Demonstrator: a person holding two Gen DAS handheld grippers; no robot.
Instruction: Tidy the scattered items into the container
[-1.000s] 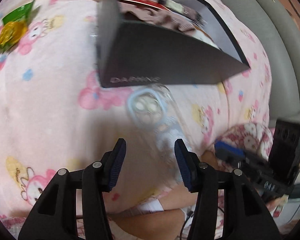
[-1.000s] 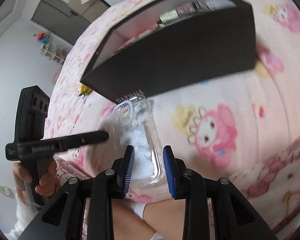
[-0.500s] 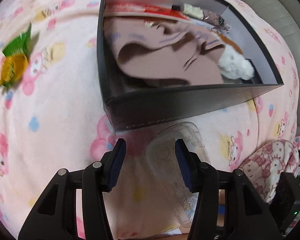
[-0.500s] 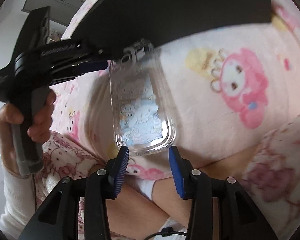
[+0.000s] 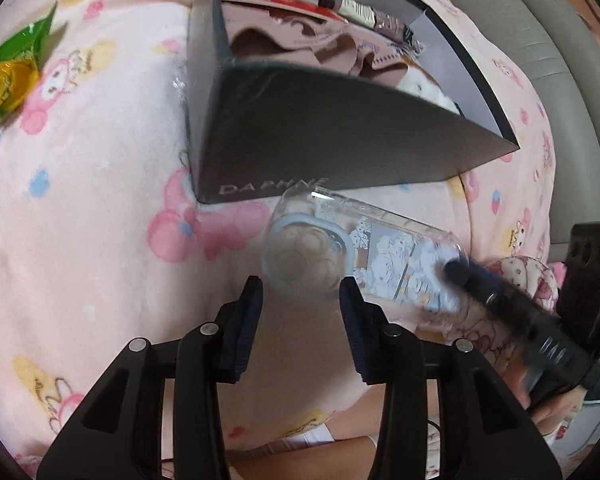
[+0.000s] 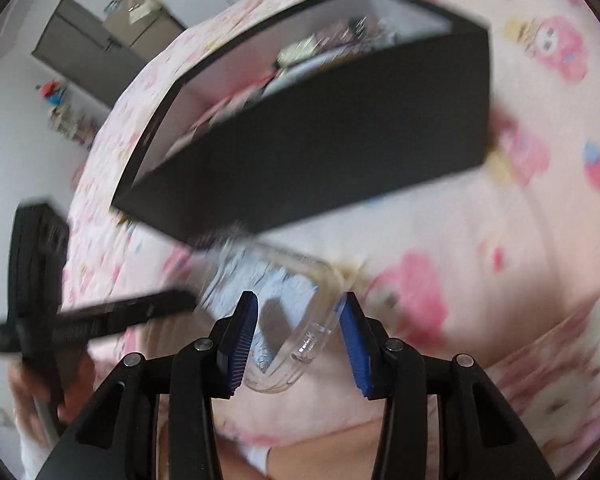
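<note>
Both grippers are working a clear phone case lying just ahead of them, against the black box. Left gripper is closing with the case's end beyond its tips; right gripper is standing spread around the other end, not yet pinching. Next, I judge, comes a firm pinch and a lift over the box wall.

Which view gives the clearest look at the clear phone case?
The left wrist view: the clear phone case lies sharp and nearly whole on the pink blanket, with its camera ring and cartoon print readable. The right wrist view shows the case smeared by motion, only its near end distinct.
</note>
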